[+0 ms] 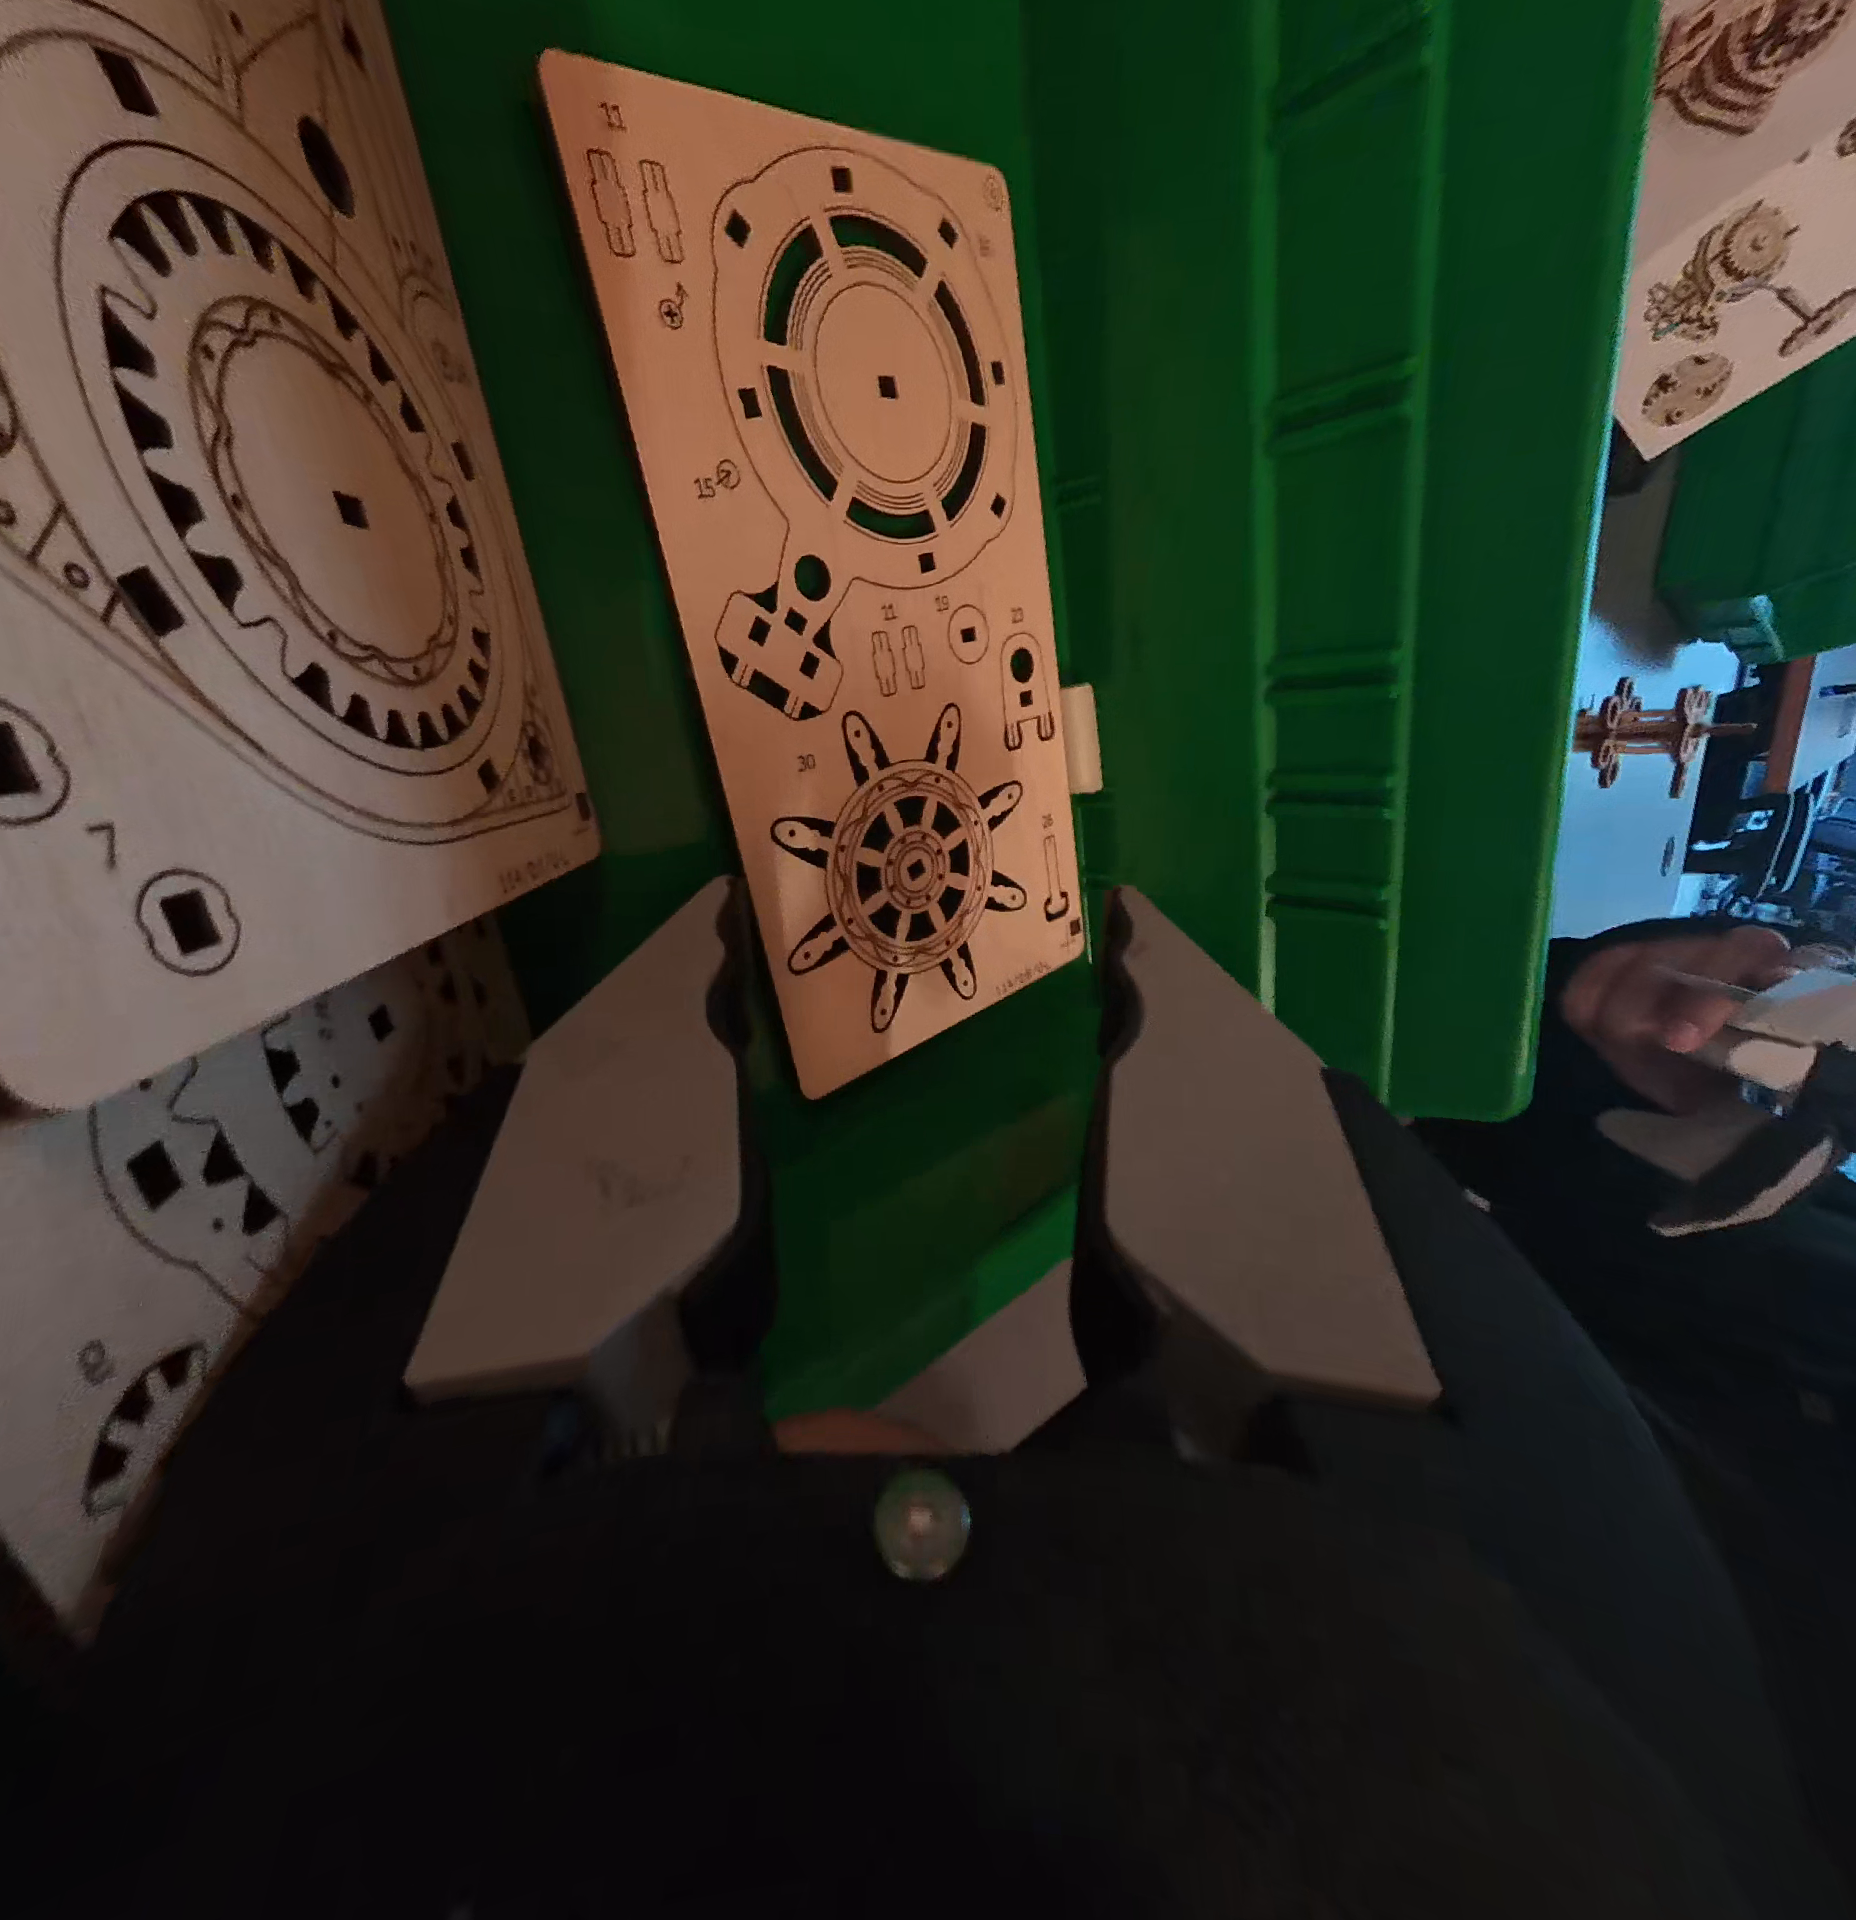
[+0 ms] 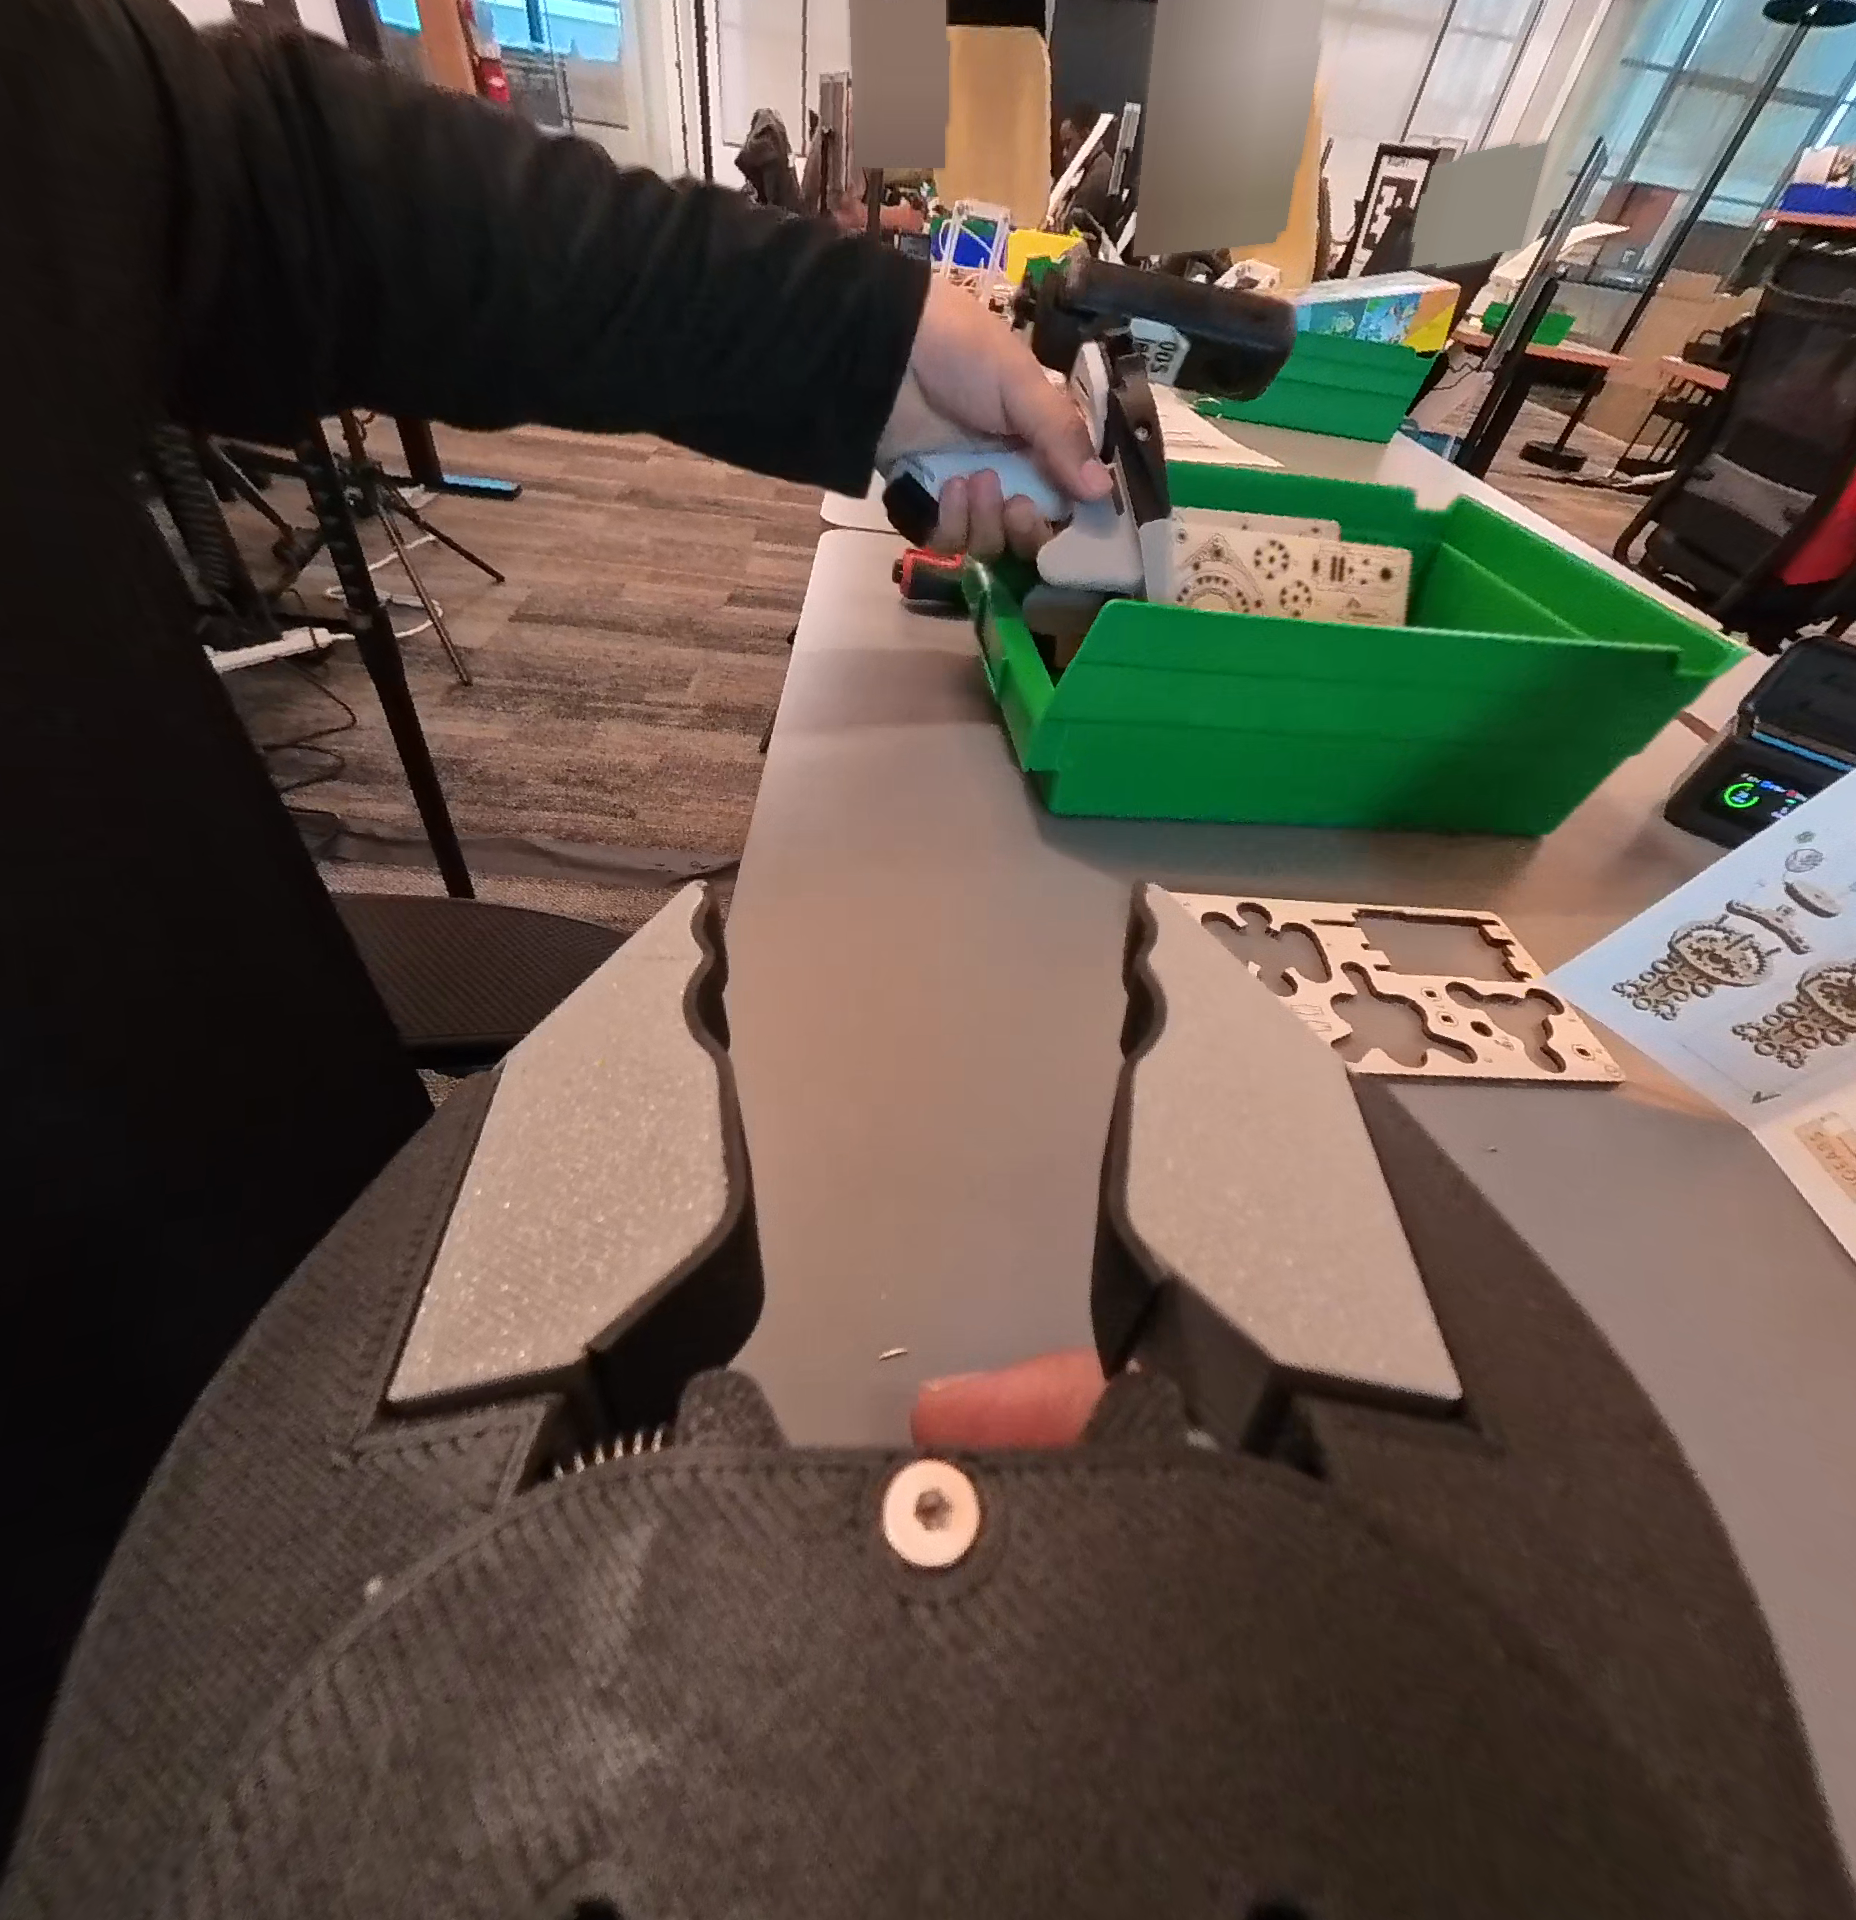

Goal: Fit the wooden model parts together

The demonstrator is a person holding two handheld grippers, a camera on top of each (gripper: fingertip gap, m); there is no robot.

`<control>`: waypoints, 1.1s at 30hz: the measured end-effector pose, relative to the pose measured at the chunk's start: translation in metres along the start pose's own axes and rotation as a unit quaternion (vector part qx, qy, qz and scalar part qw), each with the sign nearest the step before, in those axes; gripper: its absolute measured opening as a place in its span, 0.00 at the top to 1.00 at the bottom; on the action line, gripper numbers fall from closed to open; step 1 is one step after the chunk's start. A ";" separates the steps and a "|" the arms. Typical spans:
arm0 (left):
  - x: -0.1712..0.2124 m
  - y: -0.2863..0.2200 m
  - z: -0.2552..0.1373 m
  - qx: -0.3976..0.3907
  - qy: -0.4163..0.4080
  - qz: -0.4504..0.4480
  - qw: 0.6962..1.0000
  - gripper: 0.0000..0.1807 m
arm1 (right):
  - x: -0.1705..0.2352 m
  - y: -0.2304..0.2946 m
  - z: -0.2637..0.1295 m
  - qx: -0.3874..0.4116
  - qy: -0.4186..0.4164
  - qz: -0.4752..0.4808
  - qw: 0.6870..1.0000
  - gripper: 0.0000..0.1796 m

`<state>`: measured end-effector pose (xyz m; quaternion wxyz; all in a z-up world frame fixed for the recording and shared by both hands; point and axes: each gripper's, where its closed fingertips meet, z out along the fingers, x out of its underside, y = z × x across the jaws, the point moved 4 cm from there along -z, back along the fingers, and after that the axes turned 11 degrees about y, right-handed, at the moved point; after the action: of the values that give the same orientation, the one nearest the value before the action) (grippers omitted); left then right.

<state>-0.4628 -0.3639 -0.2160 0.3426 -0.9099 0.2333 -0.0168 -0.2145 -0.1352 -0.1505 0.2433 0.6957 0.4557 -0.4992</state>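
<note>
Early stage: the left claw (image 1: 919,935), open and empty, reaches into the bin (image 2: 1319,717) toward an uncut sheet (image 1: 841,520); the right claw (image 2: 924,977) hangs open, empty, over the worktop (image 2: 903,831). Nothing looks joined yet.

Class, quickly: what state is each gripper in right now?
Left gripper: open, empty, over small laser-cut wooden sheet in the green plastic bin.
Right gripper: open, empty.

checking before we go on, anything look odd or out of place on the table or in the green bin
Nothing looks broken or spilled. The wooden sheet on the table has empty holes where parts were punched out. In the green bin, the small part sheet lies askew between the open left claw fingers.
</note>
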 end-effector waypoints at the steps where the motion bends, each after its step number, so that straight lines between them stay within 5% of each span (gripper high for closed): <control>1: -0.001 -0.002 0.001 0.002 0.000 0.006 1.000 0.64 | 0.000 0.000 0.000 0.000 0.000 0.001 1.000 0.59; 7: -0.011 -0.023 -0.001 0.034 -0.015 0.037 0.999 0.68 | -0.001 -0.002 -0.001 0.003 -0.002 0.001 1.000 0.59; 15: -0.024 -0.055 -0.008 0.159 -0.048 0.063 0.984 0.97 | -0.004 0.000 -0.003 0.000 -0.007 -0.003 1.000 0.59; 23: -0.021 -0.065 0.022 0.104 0.017 0.090 0.990 0.87 | -0.006 0.001 -0.005 0.002 -0.012 -0.004 1.000 0.59; 26: -0.025 -0.059 0.031 0.029 0.018 0.106 0.994 0.96 | -0.007 0.001 -0.005 0.003 -0.013 -0.007 1.000 0.59; 33: -0.032 -0.068 0.018 -0.053 -0.008 0.129 0.990 0.97 | -0.007 0.000 -0.007 0.006 -0.014 -0.006 1.000 0.59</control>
<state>-0.4596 -0.2941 -0.1831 0.2949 -0.8890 0.3471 0.0470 -0.2120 -0.1321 -0.1413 0.2430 0.6871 0.4533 -0.5132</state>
